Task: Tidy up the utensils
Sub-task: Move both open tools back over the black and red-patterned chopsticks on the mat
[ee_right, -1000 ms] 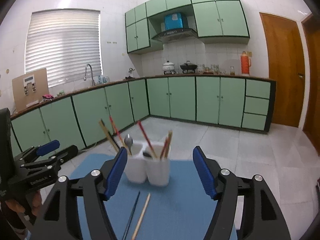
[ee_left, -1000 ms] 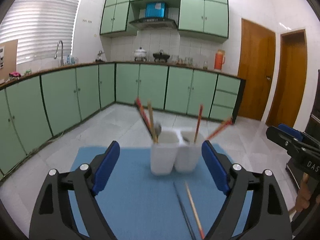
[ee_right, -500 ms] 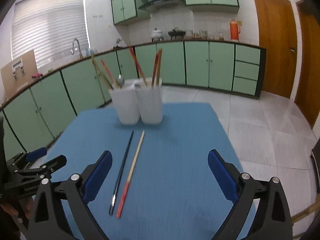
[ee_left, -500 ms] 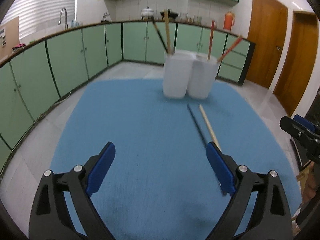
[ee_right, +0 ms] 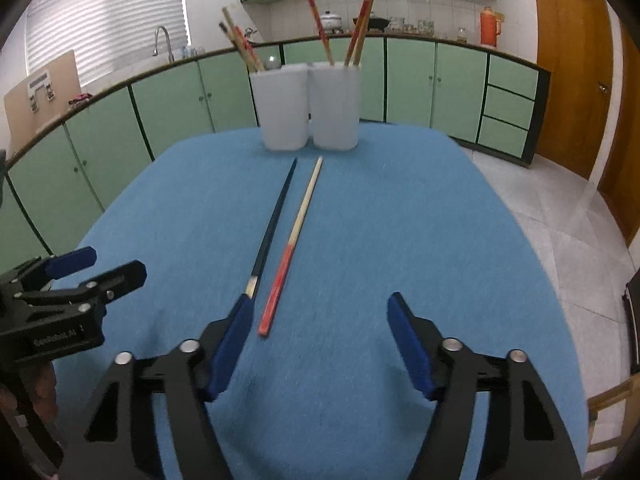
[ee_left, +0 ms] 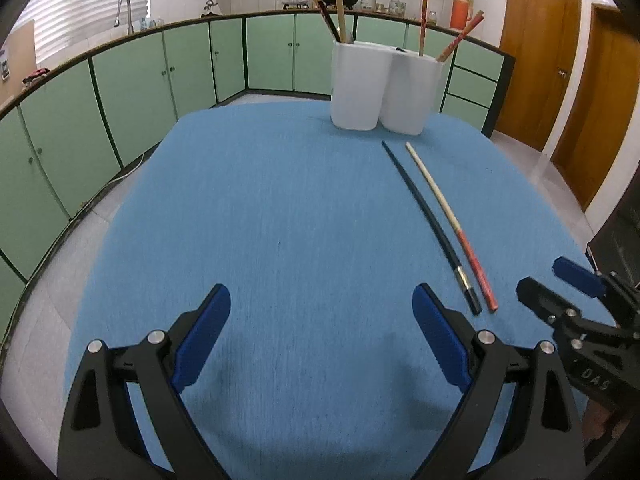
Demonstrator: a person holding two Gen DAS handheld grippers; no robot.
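Two loose chopsticks lie side by side on the blue mat [ee_left: 280, 208]: a black chopstick [ee_left: 430, 222] [ee_right: 272, 232] and a pale chopstick with a red end [ee_left: 450, 222] [ee_right: 294, 240]. Behind them stand two white holders [ee_left: 384, 86] [ee_right: 308, 106] with several chopsticks and a spoon upright in them. My left gripper [ee_left: 320, 334] hangs open over bare mat, left of the chopsticks' near ends. My right gripper [ee_right: 320, 338] has its jaws closing with nothing between them; the chopsticks' near ends lie just ahead of its left finger [ee_right: 234, 340].
Each gripper shows at the edge of the other's view. The mat covers a small table; its far and right edges drop to a tiled floor. Green kitchen cabinets [ee_right: 172, 92] line the walls, and wooden doors [ee_left: 532, 48] stand at the right.
Both grippers have sunk and tilted down toward the mat, so the holders have risen in view. The right gripper's jaws opened wide, then narrowed. The chopsticks lie where they were.
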